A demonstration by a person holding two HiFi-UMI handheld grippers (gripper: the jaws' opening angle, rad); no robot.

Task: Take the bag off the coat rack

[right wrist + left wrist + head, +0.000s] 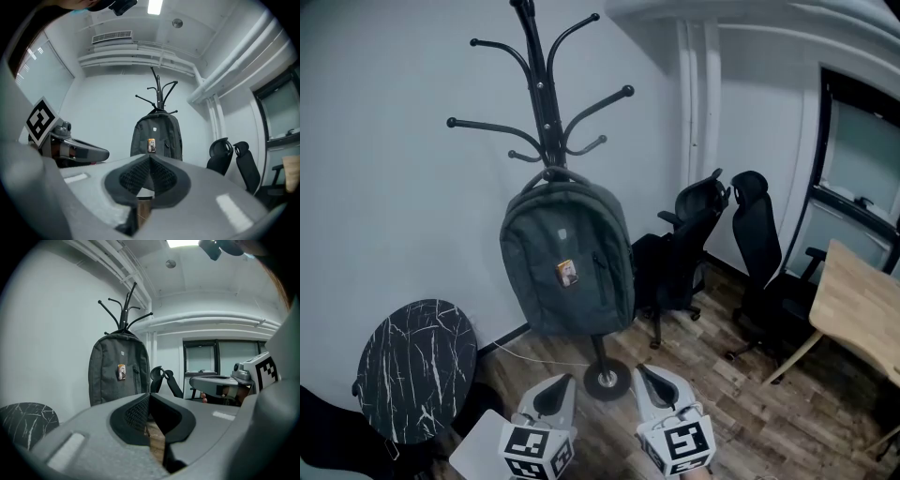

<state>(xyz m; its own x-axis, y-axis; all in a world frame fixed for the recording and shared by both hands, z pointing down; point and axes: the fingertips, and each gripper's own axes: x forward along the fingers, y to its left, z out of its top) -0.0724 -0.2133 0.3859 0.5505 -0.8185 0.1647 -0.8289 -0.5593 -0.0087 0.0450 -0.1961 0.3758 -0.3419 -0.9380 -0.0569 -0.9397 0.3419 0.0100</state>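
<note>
A dark grey backpack (567,262) with a small orange tag hangs by its top loop from a black coat rack (546,103) against the white wall. The backpack (118,373) shows ahead in the left gripper view, and the backpack (156,137) with the rack (159,93) above it shows in the right gripper view. My left gripper (560,386) and right gripper (649,379) are held low, side by side, well short of the bag. Both are shut with nothing between the jaws.
A round black marble table (417,367) stands at the left. Two black office chairs (689,248) sit right of the rack, and a wooden desk (858,305) is at the far right. The rack's round base (607,379) rests on the wood floor.
</note>
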